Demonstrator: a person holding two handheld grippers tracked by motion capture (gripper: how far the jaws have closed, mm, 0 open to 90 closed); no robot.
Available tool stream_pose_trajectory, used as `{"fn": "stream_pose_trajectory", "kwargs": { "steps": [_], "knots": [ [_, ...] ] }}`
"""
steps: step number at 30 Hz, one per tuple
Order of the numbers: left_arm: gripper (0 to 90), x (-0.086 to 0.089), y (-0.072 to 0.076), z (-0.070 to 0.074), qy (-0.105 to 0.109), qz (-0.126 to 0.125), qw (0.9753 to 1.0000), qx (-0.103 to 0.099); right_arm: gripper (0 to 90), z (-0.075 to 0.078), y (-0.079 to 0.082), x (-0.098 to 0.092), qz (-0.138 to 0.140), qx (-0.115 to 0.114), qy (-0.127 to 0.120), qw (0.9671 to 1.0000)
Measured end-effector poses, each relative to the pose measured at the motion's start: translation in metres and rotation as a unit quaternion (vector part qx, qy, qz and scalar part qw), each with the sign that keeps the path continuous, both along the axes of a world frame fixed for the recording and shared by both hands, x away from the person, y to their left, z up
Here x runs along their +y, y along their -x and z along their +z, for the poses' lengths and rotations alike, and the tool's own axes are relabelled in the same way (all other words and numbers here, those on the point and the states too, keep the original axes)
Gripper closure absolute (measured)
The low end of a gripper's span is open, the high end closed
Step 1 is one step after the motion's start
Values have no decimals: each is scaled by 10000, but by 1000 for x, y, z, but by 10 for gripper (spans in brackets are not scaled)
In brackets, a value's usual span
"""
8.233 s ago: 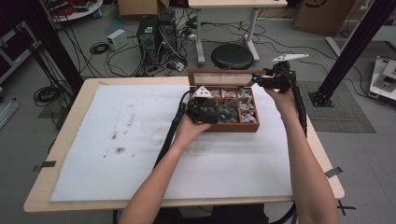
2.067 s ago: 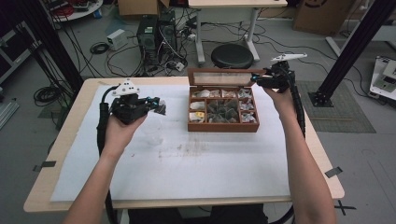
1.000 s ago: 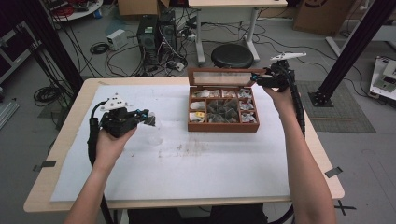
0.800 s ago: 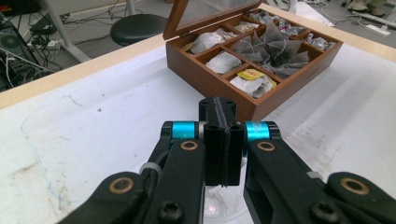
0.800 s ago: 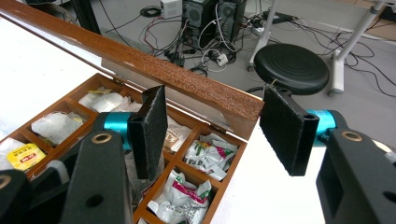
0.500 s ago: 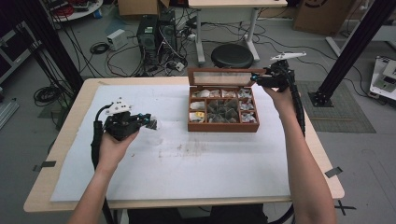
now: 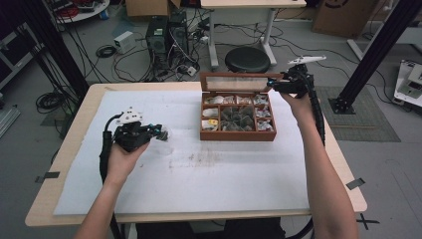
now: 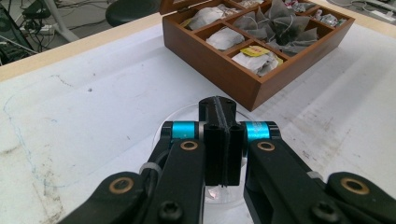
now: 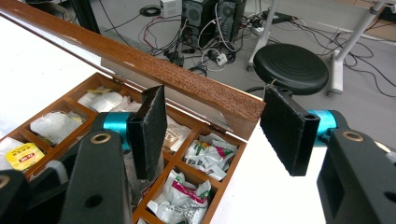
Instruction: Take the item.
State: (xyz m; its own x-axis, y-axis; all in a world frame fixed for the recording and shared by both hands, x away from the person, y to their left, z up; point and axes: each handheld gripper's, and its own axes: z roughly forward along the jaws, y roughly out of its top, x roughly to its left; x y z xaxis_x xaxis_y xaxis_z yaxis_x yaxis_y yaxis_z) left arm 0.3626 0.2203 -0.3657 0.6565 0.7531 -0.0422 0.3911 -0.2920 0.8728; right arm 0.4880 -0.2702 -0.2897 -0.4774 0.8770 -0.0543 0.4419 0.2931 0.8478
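Note:
An open wooden tea box (image 7: pixel 238 135) stands at the back right of the white mat (image 7: pixel 199 179), with tea bags in its compartments. Its lid (image 7: pixel 233 82) stands upright. My right gripper (image 7: pixel 272 85) is open at the lid's right end; in the right gripper view its jaws (image 9: pixel 215 126) stand wide apart with the lid's edge (image 9: pixel 187 77) running just behind them. My left gripper (image 7: pixel 161 133) hovers low over the mat's left part, well left of the box (image 8: pixel 219 70). Its jaws (image 8: pixel 218 105) are shut on a clear round packet (image 8: pixel 180 116), mostly hidden under the fingers.
The table's edges lie close to the mat on all sides. Behind the table the floor holds a black stool (image 7: pixel 247 59), computer towers (image 7: pixel 166 35) and loose cables. A black frame post (image 7: pixel 378 50) rises at the right.
My left gripper has come out of the box with the clear packet, swung to the mat's left part and sunk a little. The right gripper and the lid have stayed put.

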Motion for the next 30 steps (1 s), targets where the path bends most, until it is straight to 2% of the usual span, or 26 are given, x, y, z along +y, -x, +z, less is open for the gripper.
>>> {"fn": "stream_pose_trajectory", "kwargs": {
  "steps": [14, 30],
  "knots": [
    [895, 0, -1, -2, -40, 12, 10000, 8, 418, 0, 0, 0, -2, -16, -1, 10000],
    [853, 2, -1, -1, 60, 58, 10000, -14, 418, 0, 0, 0, 3, 2, 6, 10000]
  ]
}}
